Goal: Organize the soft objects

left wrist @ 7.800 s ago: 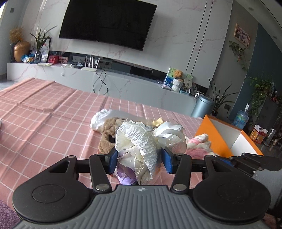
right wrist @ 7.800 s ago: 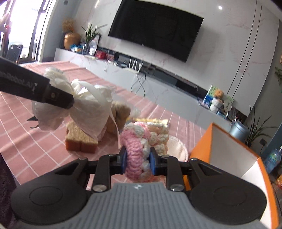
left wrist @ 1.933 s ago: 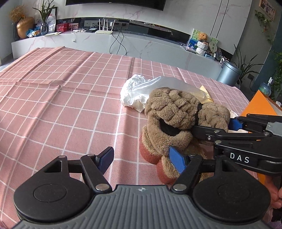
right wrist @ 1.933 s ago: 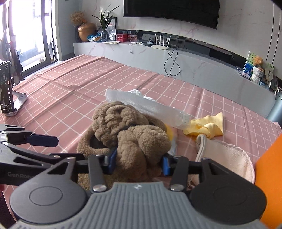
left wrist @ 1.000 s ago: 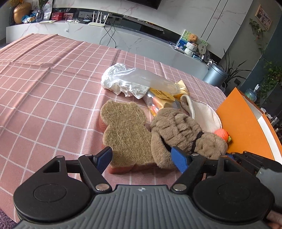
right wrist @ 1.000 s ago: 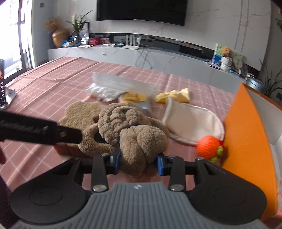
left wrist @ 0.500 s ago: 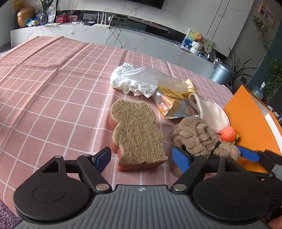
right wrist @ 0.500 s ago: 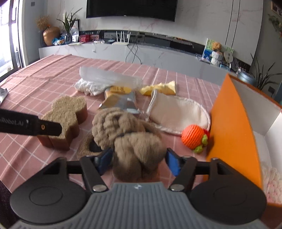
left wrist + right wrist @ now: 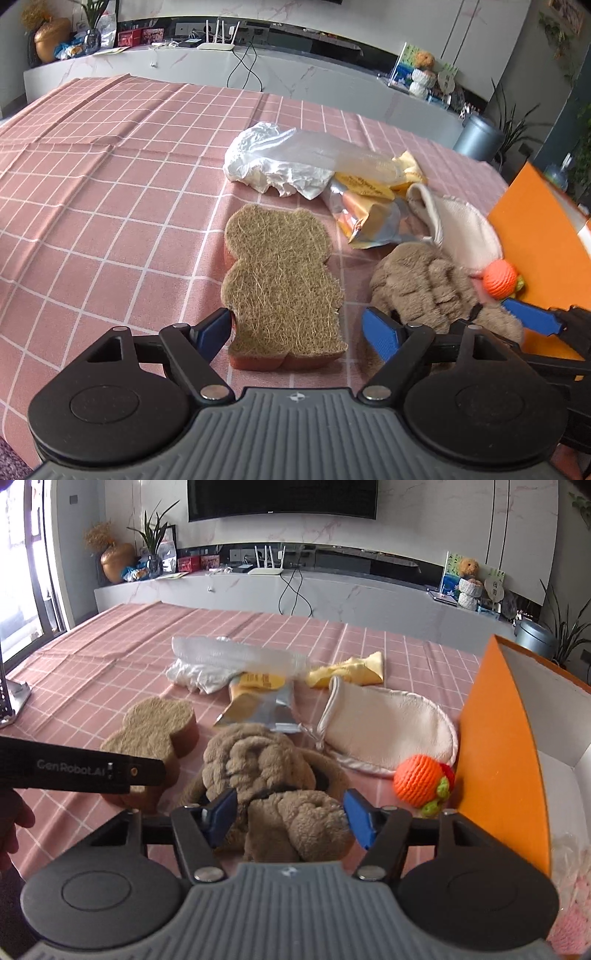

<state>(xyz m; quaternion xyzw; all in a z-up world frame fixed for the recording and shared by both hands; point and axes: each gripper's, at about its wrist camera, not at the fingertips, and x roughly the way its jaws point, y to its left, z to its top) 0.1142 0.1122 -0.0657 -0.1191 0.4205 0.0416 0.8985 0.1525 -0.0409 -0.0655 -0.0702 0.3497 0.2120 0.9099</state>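
the right hand-held gripper stands part open with the brown plush toy between its blue pads; the jaws have just been opening and then easing in a little, and whether the pads press the fleece i cannot tell for sure (the pile hides the contact). the toy rests slumped on the worktop just beside the orange box, likely so it can go in next. the left hand-held gripper is wide open and holds nothing, its jaws straddling the near end of the bear-shaped scrub sponge, coarse fibre on top and a reddish foam base. further out lie a knitted orange ball touching the box wall, a cream cloth mitt, a crinkly foil packet, a thin white plastic bag and a yellow cloth.
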